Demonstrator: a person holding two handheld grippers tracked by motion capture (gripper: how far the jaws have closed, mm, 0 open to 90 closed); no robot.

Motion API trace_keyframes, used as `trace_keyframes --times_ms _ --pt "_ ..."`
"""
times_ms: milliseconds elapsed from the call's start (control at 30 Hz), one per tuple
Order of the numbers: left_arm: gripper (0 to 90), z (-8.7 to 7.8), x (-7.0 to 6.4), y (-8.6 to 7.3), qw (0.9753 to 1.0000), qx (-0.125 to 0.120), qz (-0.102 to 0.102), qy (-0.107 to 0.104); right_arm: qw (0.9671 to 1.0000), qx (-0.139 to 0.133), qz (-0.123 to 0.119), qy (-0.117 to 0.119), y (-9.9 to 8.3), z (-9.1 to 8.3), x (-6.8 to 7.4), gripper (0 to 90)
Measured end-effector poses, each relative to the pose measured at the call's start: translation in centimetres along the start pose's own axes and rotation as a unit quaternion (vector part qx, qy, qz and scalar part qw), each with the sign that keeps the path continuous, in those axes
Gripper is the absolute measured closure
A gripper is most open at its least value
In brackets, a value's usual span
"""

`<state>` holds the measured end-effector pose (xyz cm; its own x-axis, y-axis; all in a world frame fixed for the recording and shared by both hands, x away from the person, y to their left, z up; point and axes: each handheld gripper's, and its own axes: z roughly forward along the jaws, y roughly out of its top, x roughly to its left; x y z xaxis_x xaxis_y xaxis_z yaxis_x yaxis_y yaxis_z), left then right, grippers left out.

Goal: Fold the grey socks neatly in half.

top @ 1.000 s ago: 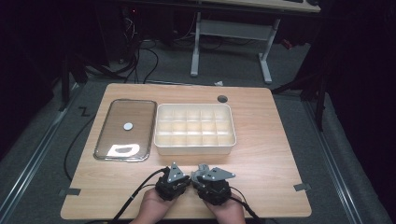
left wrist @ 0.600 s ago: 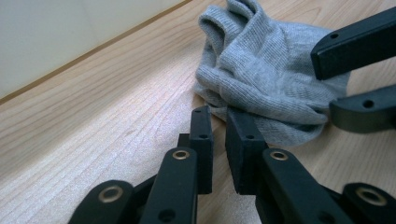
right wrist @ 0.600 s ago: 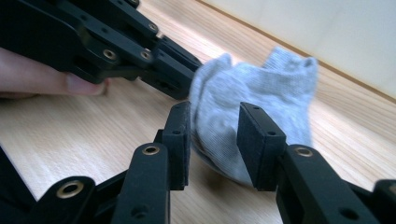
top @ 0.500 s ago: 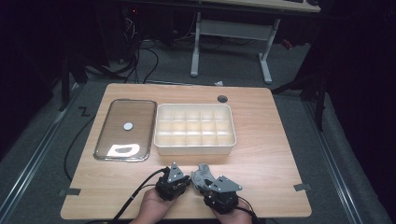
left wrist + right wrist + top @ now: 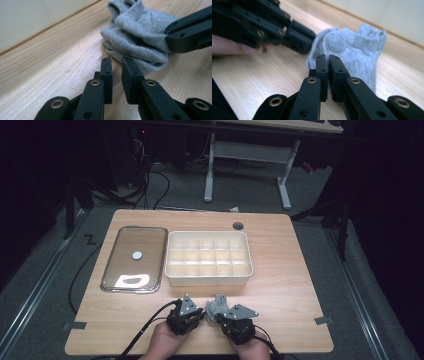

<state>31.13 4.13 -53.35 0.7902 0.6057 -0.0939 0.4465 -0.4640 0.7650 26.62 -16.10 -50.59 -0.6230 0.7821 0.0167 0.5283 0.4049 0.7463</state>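
Note:
A small grey sock lies crumpled on the wooden table near its front edge, between the two grippers. In the right gripper view the sock spreads ahead, and my right gripper is shut on its near edge. In the left gripper view my left gripper stands just short of the sock, its jaws a narrow gap apart with nothing between them. The right gripper comes in there from the right, pinching the sock. In the high view the left gripper and right gripper almost meet, held by two hands.
A white box with several compartments stands just beyond the grippers at mid-table. A shiny flat tray with a small round disc lies to its left. A cable hole sits at the back. Bare wood lies right of the box.
The right gripper has shifted slightly right and toward the near edge, with the sock showing beside it. The left gripper has barely moved.

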Motion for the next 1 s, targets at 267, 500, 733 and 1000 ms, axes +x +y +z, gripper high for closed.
trace_keyframes --times_ms 267,500,733,1000 --pt "79.7 0.0 -0.1 0.0 1.0000 0.000 0.002 -0.001 0.9999 -0.014 0.001 0.010 1.1 0.2 0.7 86.5" --pt "80.9 0.0 -0.1 0.0 1.0000 0.001 0.005 -0.003 0.9998 0.010 -0.002 0.016 0.2 2.0 1.1 86.5" --pt "81.1 -0.6 0.9 -0.3 0.9987 -0.025 -0.041 -0.015 0.9999 0.008 -0.002 0.013 -0.2 2.4 1.2 86.6" --pt "90.0 -2.3 0.0 1.0 0.9939 -0.100 -0.025 -0.040 0.9999 0.008 -0.007 0.013 -0.3 2.4 1.2 86.6"
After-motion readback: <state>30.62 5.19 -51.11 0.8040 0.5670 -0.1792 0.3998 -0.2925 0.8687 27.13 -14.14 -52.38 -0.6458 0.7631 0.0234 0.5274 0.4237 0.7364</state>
